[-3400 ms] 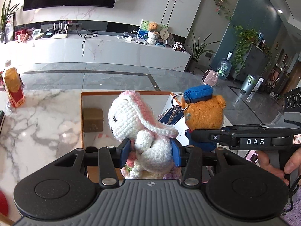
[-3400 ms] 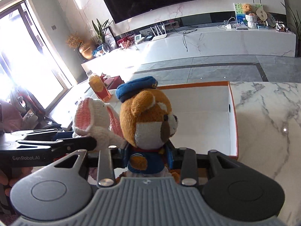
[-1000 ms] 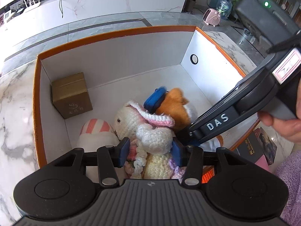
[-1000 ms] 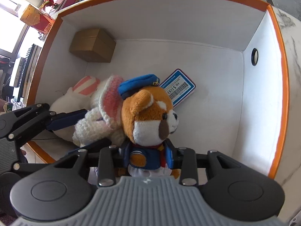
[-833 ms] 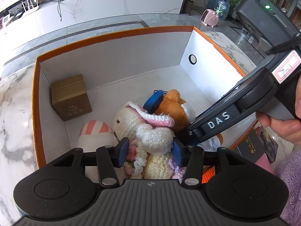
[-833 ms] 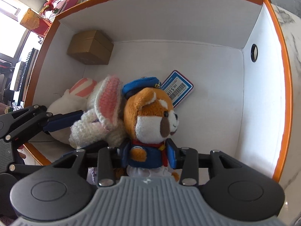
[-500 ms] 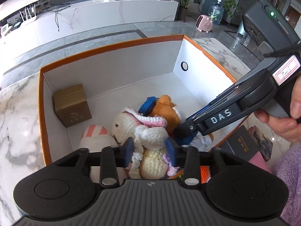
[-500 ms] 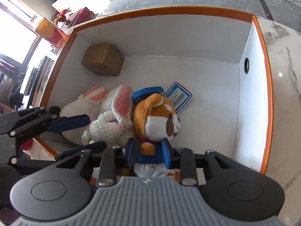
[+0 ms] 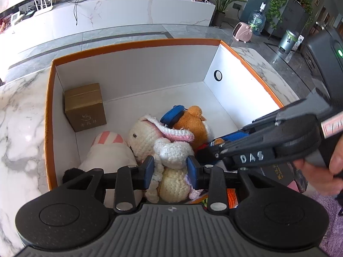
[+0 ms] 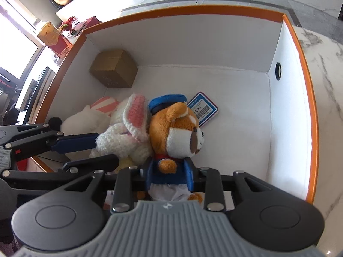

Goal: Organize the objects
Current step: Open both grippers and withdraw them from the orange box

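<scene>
The left gripper is clamped on the crocheted bunny; the right gripper pinches the plush bear beside it, both low inside the orange-rimmed box. Farther back sits a gold carton.

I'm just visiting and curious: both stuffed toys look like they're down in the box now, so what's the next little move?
Probably open both grippers and let go. The left gripper is clamped on the white bunny and the right gripper on the orange bear, and both toys seem to sit low inside the orange-rimmed box, beside another white plush. Whether they touch the floor is unclear.
</scene>
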Tool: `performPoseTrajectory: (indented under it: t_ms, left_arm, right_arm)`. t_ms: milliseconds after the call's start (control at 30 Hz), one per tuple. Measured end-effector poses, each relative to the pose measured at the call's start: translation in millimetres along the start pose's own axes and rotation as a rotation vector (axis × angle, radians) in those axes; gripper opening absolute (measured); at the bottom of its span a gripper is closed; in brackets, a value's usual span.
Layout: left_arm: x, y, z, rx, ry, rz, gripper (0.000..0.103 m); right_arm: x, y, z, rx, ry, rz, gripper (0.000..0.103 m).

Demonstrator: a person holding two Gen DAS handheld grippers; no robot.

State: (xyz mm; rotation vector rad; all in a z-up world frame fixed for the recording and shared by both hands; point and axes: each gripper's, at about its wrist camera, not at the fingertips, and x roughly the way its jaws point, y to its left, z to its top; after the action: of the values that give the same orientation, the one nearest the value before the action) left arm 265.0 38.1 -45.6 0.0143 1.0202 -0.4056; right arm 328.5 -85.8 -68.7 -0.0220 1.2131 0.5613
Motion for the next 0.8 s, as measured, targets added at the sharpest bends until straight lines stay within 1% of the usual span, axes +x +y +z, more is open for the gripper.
performPoseTrajectory:
  t_ms: [67, 100, 167, 233, 367, 567, 700, 767, 800]
  left_arm:
    - [0.1, -0.9, 0.3, -0.003, 0.012, 0.009, 0.040]
    - [0.2, -1.5, 1.2, -0.007, 0.019, 0.015, 0.039]
    - [-0.4, -3.7, 1.4, -0.006, 0.031, 0.026, 0.039]
    - [-3.1, -8.5, -1.0, 0.002, 0.035, 0.037, 0.038]
    - [-10.5, -15.8, -11.4, 0.013, 0.036, 0.048, 0.038]
    - [-20.3, -16.1, -23.5, -0.006, 0.018, 0.076, 0.037]
    - [-24.8, -16.5, -22.1, -0.024, -0.004, 0.089, 0.038]
    - [-32.7, -18.2, -22.5, -0.033, -0.035, 0.092, 0.039]
    - [-38.1, -19.8, -22.8, -0.034, -0.056, 0.095, 0.042]
  right_arm:
    - [2.1, 5.8, -7.5, -0.007, -0.011, -0.023, 0.034]
    - [2.7, 5.3, -10.0, 0.018, -0.019, -0.027, 0.034]
    - [3.5, 1.5, -12.0, 0.056, -0.018, -0.010, 0.033]
    - [2.9, -0.8, -14.5, 0.066, -0.022, -0.002, 0.032]
    - [0.5, 2.6, -22.2, 0.051, -0.012, 0.006, 0.032]
    - [-1.5, 11.2, -31.8, 0.028, -0.022, 0.010, 0.032]
    - [-2.5, 16.5, -30.2, -0.003, -0.046, -0.012, 0.035]
    - [-8.4, 18.9, -32.4, -0.012, -0.067, -0.024, 0.041]
    - [-16.2, 19.4, -37.1, -0.017, -0.084, -0.024, 0.044]
